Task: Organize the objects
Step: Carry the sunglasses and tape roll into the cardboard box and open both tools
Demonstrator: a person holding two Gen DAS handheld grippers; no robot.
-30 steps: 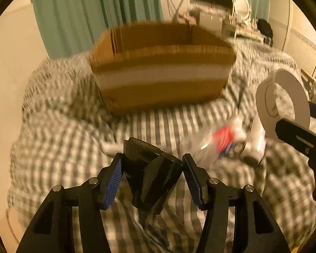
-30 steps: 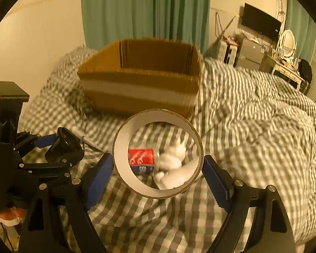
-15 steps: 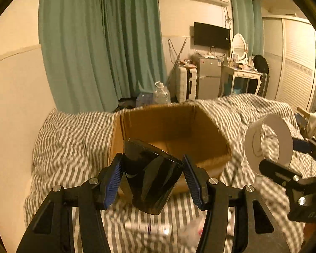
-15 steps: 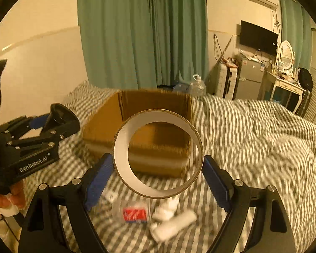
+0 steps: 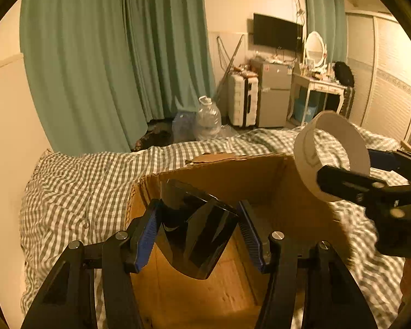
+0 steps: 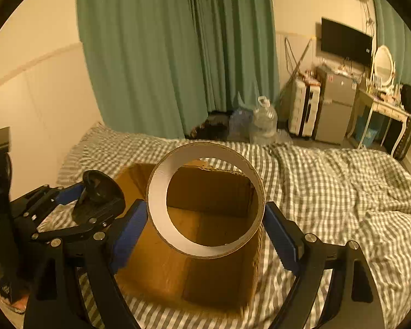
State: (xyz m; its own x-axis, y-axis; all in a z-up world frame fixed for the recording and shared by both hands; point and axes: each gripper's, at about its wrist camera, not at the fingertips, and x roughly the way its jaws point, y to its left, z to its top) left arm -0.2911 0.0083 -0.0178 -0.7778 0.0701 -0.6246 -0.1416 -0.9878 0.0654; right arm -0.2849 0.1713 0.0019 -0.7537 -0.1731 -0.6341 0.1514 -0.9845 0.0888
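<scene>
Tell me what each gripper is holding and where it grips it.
The left gripper clamps a black cup by its opposite side walls. The right gripper clamps a tape roll across its outer rim.

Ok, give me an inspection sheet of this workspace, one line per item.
Surface: bed with checked cover, rumpled.
Job's things: open cardboard box on the bed, no contents in view; black cup and tape roll, both held above the box.
Clutter: nothing seen on the bed in these views.
Grippers: left claw shut on the black cup; right claw shut on the tape roll.
Cables: wires hang near the TV.
Surroundings: green curtains, water jug on the floor, suitcase, small fridge, dressing table with mirror.
</scene>
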